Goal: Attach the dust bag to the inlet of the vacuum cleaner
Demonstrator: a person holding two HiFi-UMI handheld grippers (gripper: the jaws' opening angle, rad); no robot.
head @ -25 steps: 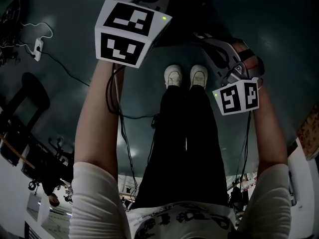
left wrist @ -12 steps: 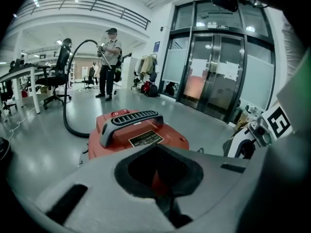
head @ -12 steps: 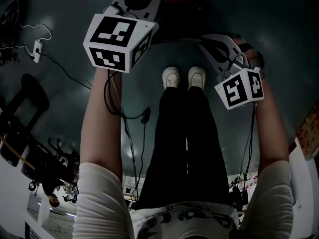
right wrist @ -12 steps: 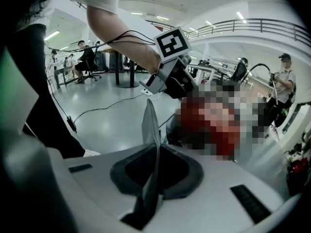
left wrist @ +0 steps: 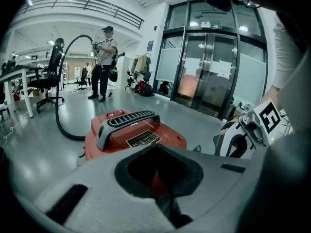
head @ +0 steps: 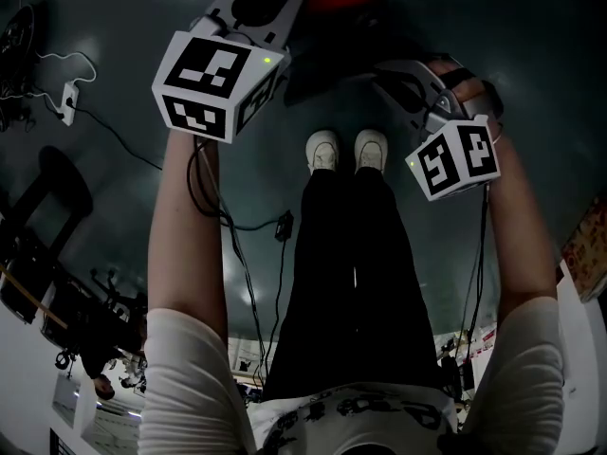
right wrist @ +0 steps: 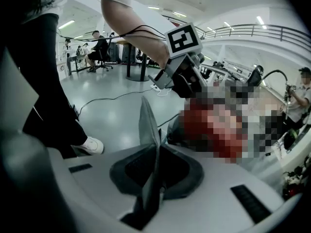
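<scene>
Beyond left gripper, vacuum cleaner.

Left forearm and right forearm bare, stretched forward side by side, left gripper jaws together, right gripper jaws pinching a thin grey sheet

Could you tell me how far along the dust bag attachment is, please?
Nothing looks attached: the red vacuum cleaner with a grey handle stands apart on the floor, inlet unseen. In hand: the right gripper is shut on a thin grey sheet, probably the bag; the left gripper is shut, empty. Left: fitting it.
</scene>
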